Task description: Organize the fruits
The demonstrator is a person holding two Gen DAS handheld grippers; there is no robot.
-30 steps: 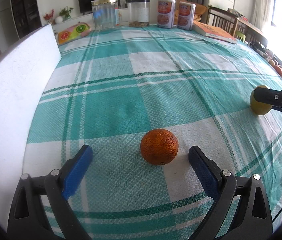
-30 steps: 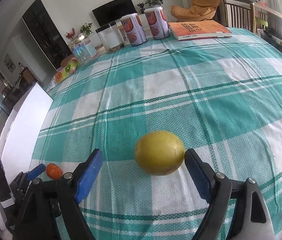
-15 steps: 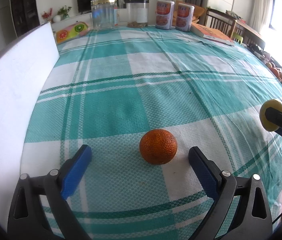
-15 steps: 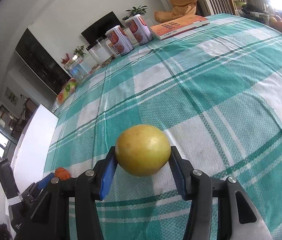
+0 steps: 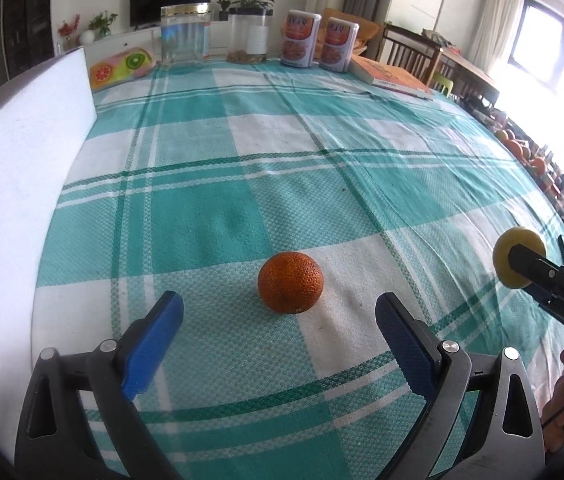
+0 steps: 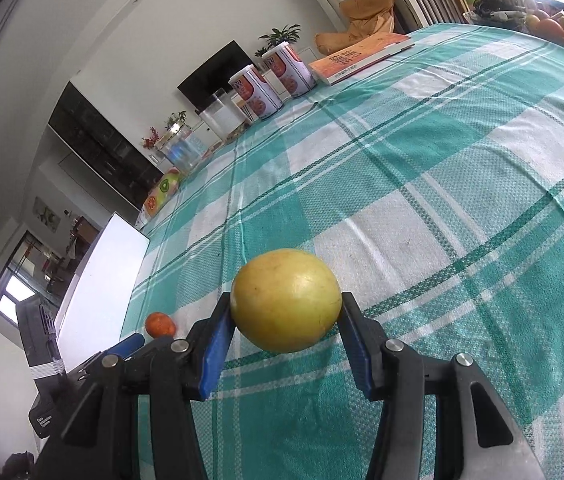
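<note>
One smooth yellow fruit clamped, pitted orange resting loose

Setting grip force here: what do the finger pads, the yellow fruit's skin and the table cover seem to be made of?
Pads: blue, matte, probably rubber or soft plastic, on black plastic-looking fingers. Yellow fruit: smooth, slightly glossy rind with faint specks, seemingly firm. Table cover: woven cloth, shown by its visible weave and creases.

R gripper jaws, wide apart 1 s ago, now clamp the yellow fruit, lifted off tabletop.
</note>
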